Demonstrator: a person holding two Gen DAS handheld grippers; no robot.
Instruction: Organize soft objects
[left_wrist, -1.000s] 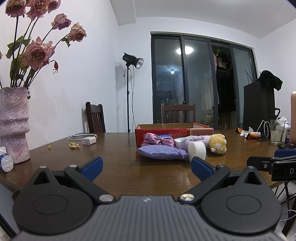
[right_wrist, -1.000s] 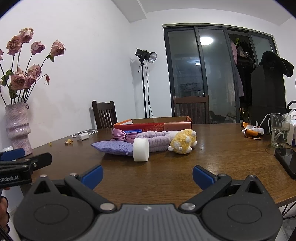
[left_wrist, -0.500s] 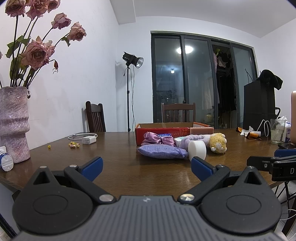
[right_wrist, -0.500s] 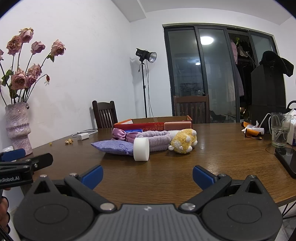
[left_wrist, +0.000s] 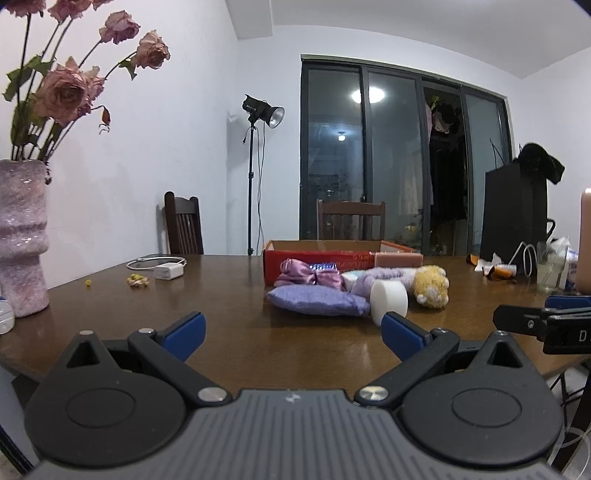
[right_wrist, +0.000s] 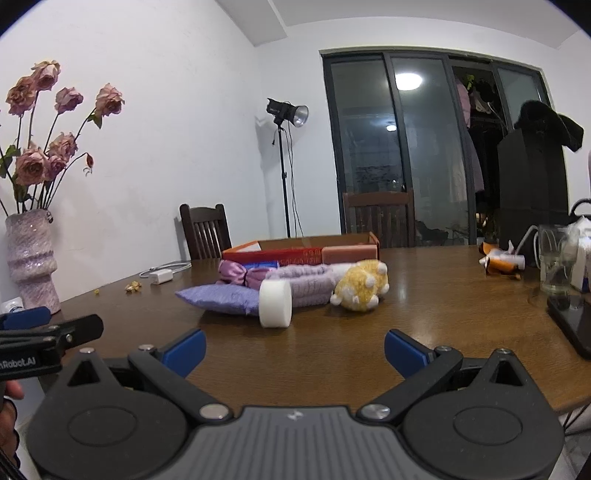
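We hold both grippers, left (left_wrist: 293, 330) and right (right_wrist: 294, 349), wide apart and empty at the table's (right_wrist: 424, 295) near edge. The soft pile, with pillow (right_wrist: 218, 297), roll (right_wrist: 275, 303) and plush (right_wrist: 360, 286), lies well ahead, before the box (right_wrist: 301, 251). The roll stands on edge and may roll off if nudged.

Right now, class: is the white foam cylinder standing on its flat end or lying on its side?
On its side. The white foam cylinder shows a round flat face sideways, its curved wall resting on the brown wooden table.
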